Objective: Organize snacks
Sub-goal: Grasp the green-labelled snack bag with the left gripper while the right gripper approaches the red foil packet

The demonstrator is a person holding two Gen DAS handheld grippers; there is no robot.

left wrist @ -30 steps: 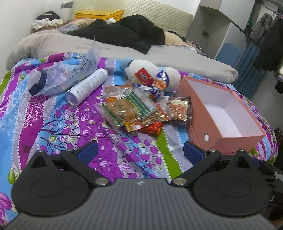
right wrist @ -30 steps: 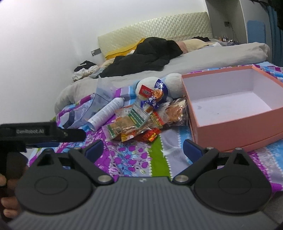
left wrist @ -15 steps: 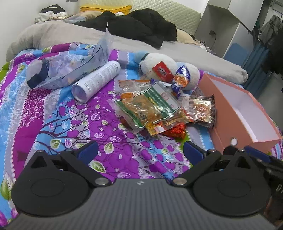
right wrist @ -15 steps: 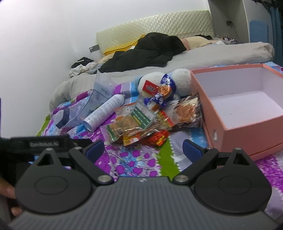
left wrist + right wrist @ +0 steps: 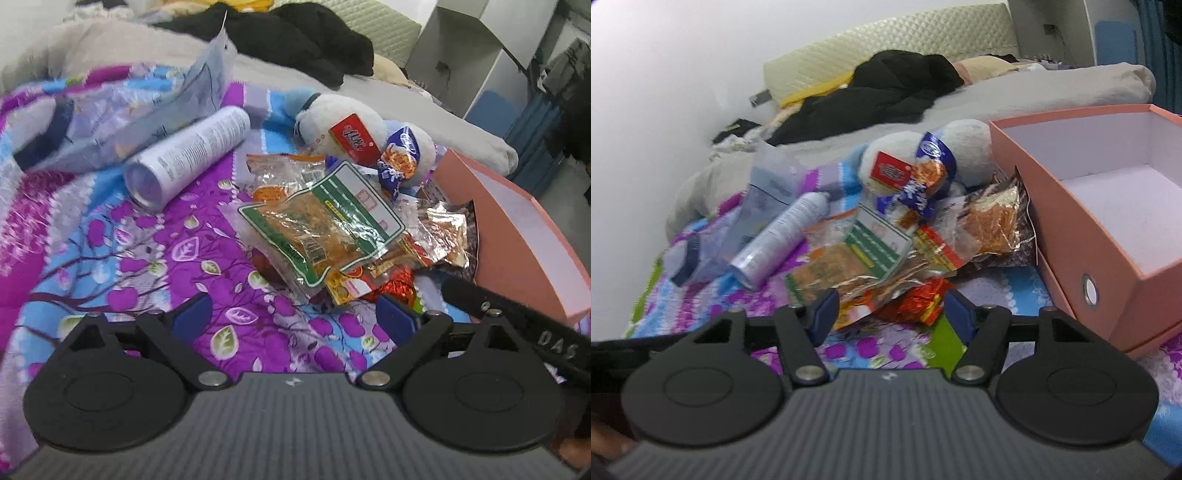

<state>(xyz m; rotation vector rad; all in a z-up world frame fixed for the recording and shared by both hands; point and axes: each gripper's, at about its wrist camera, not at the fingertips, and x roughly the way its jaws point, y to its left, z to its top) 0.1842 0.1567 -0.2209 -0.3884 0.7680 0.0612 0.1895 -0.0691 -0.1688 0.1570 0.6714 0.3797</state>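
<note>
Snack packets (image 5: 325, 236) lie heaped on a purple floral bedspread (image 5: 155, 266), just left of one open pink box (image 5: 1108, 236) whose white inside holds nothing. The largest, a green-edged clear bag (image 5: 849, 258), lies with its long axis running diagonally toward the box; a red foil sweet (image 5: 919, 299) sits at the heap's near edge. One white spray can (image 5: 192, 151) lies on its side, base toward the left camera, beside one crumpled clear bag (image 5: 129, 110). One white plush toy (image 5: 923, 155) carries two more packets. The left tool (image 5: 293, 319) stands wide and empty; the right tool (image 5: 890, 310), its jaws just narrowing, frames the foil sweet without touching it.
</note>
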